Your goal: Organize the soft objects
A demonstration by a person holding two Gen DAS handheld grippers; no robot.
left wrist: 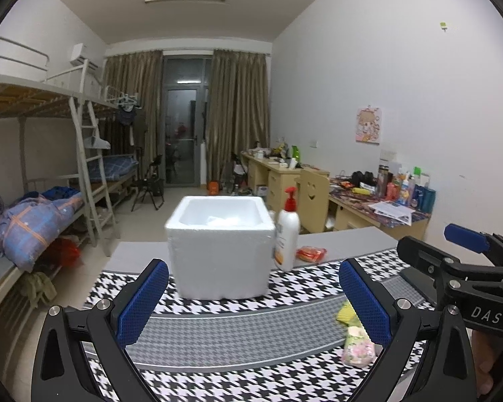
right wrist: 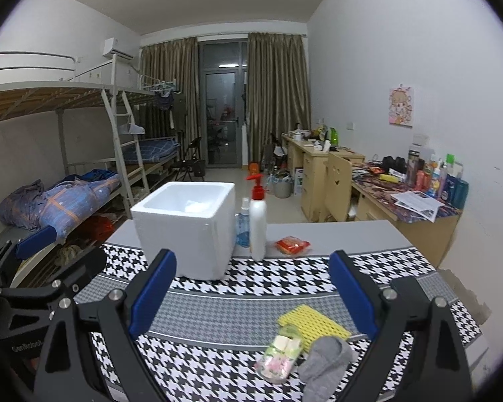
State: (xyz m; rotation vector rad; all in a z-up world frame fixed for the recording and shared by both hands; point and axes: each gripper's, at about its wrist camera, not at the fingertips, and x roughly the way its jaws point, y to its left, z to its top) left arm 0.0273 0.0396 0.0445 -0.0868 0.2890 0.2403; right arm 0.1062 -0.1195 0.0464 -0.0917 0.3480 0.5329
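Note:
A white foam box (left wrist: 219, 248) (right wrist: 184, 227) stands open on the houndstooth cloth (left wrist: 218, 335) (right wrist: 218, 305). In the right wrist view a yellow sponge cloth (right wrist: 313, 325), a floral clear packet (right wrist: 280, 355) and a grey sock (right wrist: 325, 361) lie near the front, between the fingers. My right gripper (right wrist: 253, 291) is open and empty above them. My left gripper (left wrist: 253, 301) is open and empty, facing the box; the packet (left wrist: 357, 345) and sponge cloth (left wrist: 345, 315) lie by its right finger.
A white pump bottle with a red top (left wrist: 286, 234) (right wrist: 258, 224) and a small blue spray bottle (right wrist: 242, 224) stand right of the box. A red snack packet (left wrist: 312, 254) (right wrist: 292, 245) lies behind. Bunk beds are left, cluttered desks right.

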